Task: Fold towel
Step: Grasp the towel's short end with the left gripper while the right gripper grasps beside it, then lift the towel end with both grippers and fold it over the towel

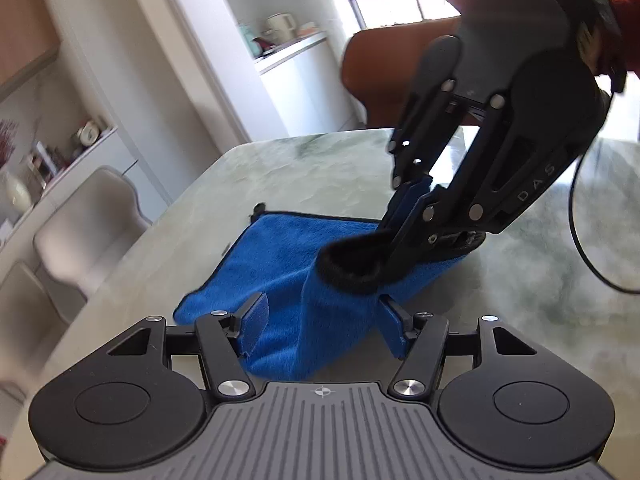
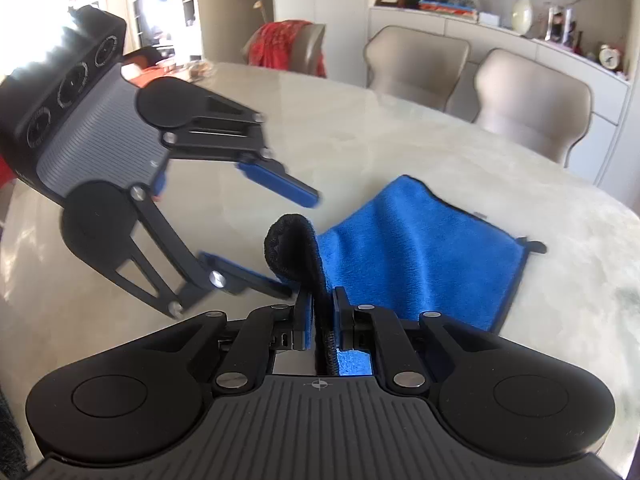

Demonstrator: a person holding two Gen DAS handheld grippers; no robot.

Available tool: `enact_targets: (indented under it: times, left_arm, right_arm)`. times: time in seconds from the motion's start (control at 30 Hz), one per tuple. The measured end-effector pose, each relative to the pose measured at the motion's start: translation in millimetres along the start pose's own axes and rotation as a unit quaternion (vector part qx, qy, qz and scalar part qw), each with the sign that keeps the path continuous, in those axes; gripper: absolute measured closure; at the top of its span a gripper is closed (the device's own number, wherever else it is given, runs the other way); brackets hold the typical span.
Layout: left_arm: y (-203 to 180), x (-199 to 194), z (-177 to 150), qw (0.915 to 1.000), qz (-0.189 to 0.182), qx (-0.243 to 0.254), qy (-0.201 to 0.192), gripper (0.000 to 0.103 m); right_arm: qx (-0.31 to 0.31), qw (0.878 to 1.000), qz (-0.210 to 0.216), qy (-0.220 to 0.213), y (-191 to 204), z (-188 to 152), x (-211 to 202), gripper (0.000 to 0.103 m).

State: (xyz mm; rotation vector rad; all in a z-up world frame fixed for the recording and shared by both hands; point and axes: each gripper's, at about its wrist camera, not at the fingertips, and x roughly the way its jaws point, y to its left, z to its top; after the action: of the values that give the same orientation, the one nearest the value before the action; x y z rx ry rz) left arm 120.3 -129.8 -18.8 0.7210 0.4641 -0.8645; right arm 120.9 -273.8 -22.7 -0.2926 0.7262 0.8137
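A blue towel with black edging lies on the pale marble table; it also shows in the right wrist view. My right gripper is shut on the towel's near edge, and a black-trimmed loop of cloth curls up above its jaws. In the left wrist view the right gripper holds that edge lifted off the table. My left gripper is open, its blue pads on either side of the raised towel fold. In the right wrist view the left gripper stands open beside the held edge.
Beige chairs stand along the table's far side, with a white sideboard behind. A brown chair sits at the table's far end. A black cable hangs from the right gripper.
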Motion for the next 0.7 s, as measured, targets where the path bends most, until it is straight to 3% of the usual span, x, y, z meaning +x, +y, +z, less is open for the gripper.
enact_targets:
  times: [0.07, 0.13, 0.2, 0.27, 0.33, 0.5, 0.7]
  left_arm:
    - [-3.0, 7.2, 0.8, 0.9997, -0.019, 0.015, 0.002, 0.048]
    - [-0.4, 13.4, 0.9, 0.9990, -0.042, 0.000, 0.016, 0.080]
    - [3.8, 19.8, 0.7, 0.9975, -0.061, -0.020, 0.030, 0.095]
    - [8.8, 19.8, -1.3, 0.9965, -0.068, -0.039, 0.030, 0.096]
    - [12.9, 17.1, -2.9, 0.9950, -0.076, -0.056, 0.033, 0.096]
    - [25.1, 7.8, -9.5, 0.9897, -0.084, -0.112, 0.030, 0.096]
    - [27.0, 2.7, -12.5, 0.9861, -0.087, -0.140, 0.026, 0.096]
  right_arm:
    - [0.002, 1.000, 0.003, 0.005, -2.1, -0.5, 3.5, 0.092]
    - [0.004, 1.000, -0.005, 0.005, -2.5, -2.1, 4.7, 0.092]
    - [0.004, 1.000, -0.015, 0.010, -3.3, -4.4, 5.3, 0.088]
    - [-0.003, 1.000, -0.025, 0.011, -0.9, -9.9, 3.2, 0.083]
    - [-0.007, 0.999, -0.037, 0.016, 2.0, -16.1, 1.2, 0.066]
    - [-0.037, 0.995, -0.071, 0.053, 12.2, -41.5, -1.1, 0.065]
    - [-0.067, 0.988, -0.118, 0.076, 18.0, -63.0, 8.1, 0.064]
